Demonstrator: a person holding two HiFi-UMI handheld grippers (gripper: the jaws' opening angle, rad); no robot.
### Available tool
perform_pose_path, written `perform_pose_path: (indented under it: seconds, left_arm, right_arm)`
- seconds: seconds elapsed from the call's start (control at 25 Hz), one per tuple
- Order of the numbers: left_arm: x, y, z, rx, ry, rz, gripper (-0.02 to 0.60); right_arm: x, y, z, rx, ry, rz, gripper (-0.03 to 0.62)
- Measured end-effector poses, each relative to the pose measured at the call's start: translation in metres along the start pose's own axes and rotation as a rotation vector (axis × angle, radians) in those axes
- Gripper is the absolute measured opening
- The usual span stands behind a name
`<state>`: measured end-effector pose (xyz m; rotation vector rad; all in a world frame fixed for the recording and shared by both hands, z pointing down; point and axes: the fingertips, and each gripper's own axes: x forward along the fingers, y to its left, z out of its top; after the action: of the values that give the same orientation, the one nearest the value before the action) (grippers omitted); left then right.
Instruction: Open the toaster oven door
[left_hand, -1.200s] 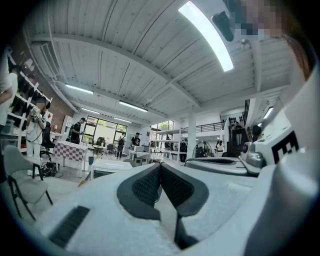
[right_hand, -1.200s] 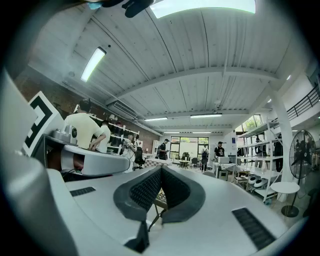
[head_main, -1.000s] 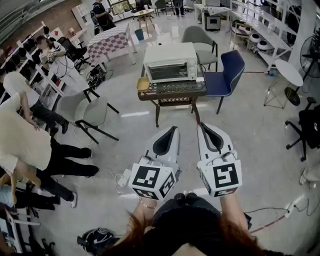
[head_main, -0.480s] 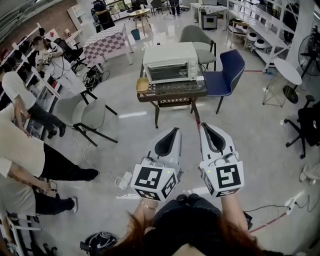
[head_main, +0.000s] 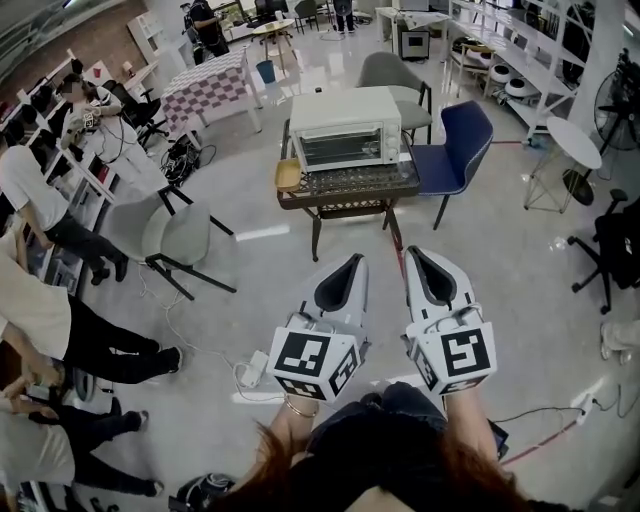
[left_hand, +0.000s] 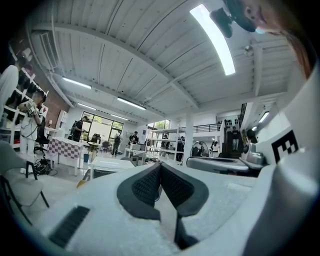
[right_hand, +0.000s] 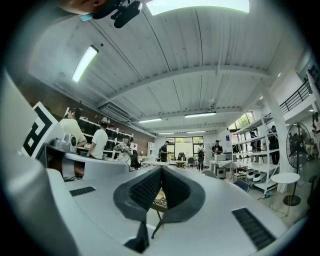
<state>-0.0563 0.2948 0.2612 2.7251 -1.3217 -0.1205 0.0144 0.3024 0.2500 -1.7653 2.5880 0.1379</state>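
A white toaster oven (head_main: 345, 128) with its glass door closed stands on a small dark table (head_main: 347, 187) some way ahead across the floor. Both grippers are held side by side in front of the person, pointing toward it and well short of the table. My left gripper (head_main: 352, 262) is shut with nothing in it, its dark pads meeting (left_hand: 160, 165). My right gripper (head_main: 412, 255) is also shut and empty (right_hand: 161, 169). In the left gripper view the oven (left_hand: 111, 165) shows small, left of the jaws. In the right gripper view the table (right_hand: 157, 197) peeks from behind the closed jaws.
A blue chair (head_main: 455, 140) stands right of the table and a grey chair (head_main: 395, 75) behind it. Another grey chair (head_main: 175, 235) is on the left. People (head_main: 60, 320) stand along the left edge. A power strip and cables (head_main: 250, 365) lie on the floor.
Both grippers and the view have advanced a little toward the table, and the oven looks slightly nearer. The people on the left have shifted. Both grippers stay shut.
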Motion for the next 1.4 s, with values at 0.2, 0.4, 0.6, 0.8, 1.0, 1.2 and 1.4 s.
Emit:
perform_pose_path:
  seconds: [0.2, 0.4, 0.6, 0.8, 1.0, 1.2, 1.4]
  left_arm:
    - [0.001, 0.013, -0.001, -0.012, 0.008, -0.011, 0.015]
    - [0.021, 0.016, -0.002, -0.022, 0.003, -0.025, 0.015]
    - [0.037, 0.029, -0.007, -0.023, 0.011, -0.024, 0.015]
    - [0.060, 0.039, -0.007, -0.022, 0.020, -0.005, 0.015]
    - [0.090, 0.045, -0.008, -0.016, 0.025, 0.005, 0.015]
    - [0.123, 0.057, -0.005, -0.008, 0.017, 0.021, 0.015]
    - [0.156, 0.071, -0.001, -0.010, 0.015, 0.045, 0.015]
  right_arm:
    - [0.012, 0.010, -0.003, -0.001, 0.012, 0.001, -0.011]
    - [0.026, 0.000, -0.008, 0.010, 0.016, 0.012, -0.011]
    - [0.047, -0.005, -0.017, 0.011, 0.023, 0.020, -0.011]
    - [0.067, -0.023, -0.020, 0.055, 0.017, 0.028, -0.011]
    - [0.089, -0.045, -0.027, 0.044, 0.039, 0.033, -0.011]
    - [0.117, -0.065, -0.032, 0.064, 0.038, 0.067, -0.011]
    - [0.148, -0.088, -0.033, 0.049, 0.033, 0.080, -0.011]
